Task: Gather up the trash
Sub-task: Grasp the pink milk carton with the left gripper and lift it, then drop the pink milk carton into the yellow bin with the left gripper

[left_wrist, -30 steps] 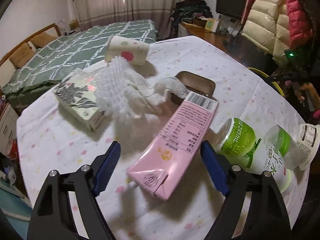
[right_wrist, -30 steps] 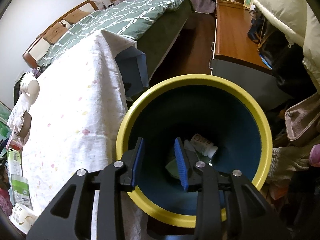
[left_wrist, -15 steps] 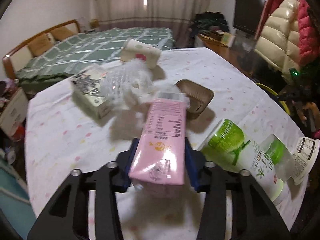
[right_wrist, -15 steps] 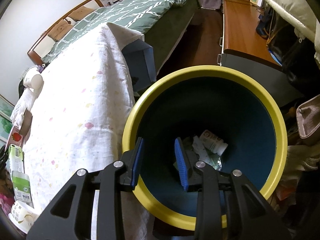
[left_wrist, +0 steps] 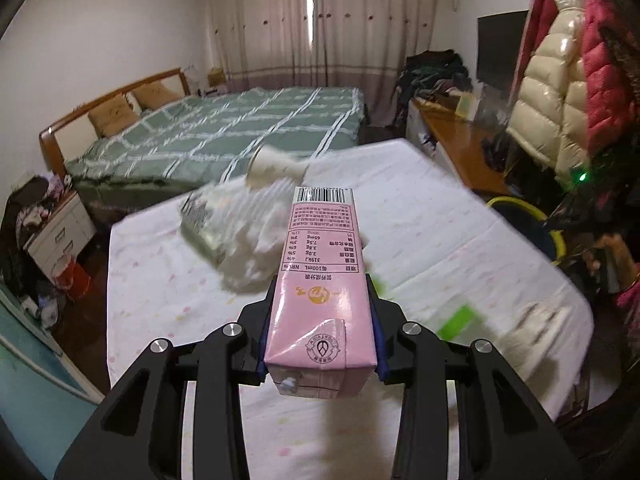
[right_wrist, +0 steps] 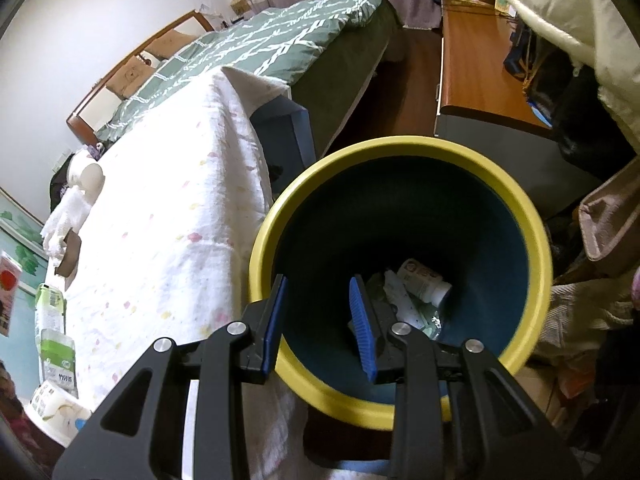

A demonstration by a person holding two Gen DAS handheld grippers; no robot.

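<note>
Pink carton (left_wrist: 320,280) was clamped between the left gripper (left_wrist: 320,344) pads, held up off the table (left_wrist: 420,240) with its barcode end pointing away toward 12 o'clock. Looked like a small drink box, so I'd guess light and probably empty. Cardboard like that is stiff enough along the length but dents if you squeeze hard. The grip sat on the two long sides near the folded back end, which seemed a fair spot: flat faces, nothing slippery, though most of the carton hung out front, so it could tip.

Over on the right view, the right gripper (right_wrist: 320,320) had its fingers narrowly apart with nothing between them, hovering at the near rim of the bin (right_wrist: 532,240). Yellow rim, dark inside, and a small bottle (right_wrist: 424,284) plus some wrappers already lay at the bottom.

Stuff left on the table: a crumpled white wad (left_wrist: 256,236) and a blurry box (left_wrist: 200,224) at about 11 o'clock from the carton, and a paper cup (left_wrist: 276,164) lying down behind them. Green blurs at 4 o'clock were probably bottles, too smeared to tell.

The bin's rim (left_wrist: 520,204) showed past the table's right edge at 2 o'clock, so the carton had to cross the table toward it. Nothing tall looked to be in the way, just coats (left_wrist: 560,80) hanging beyond it.
</note>
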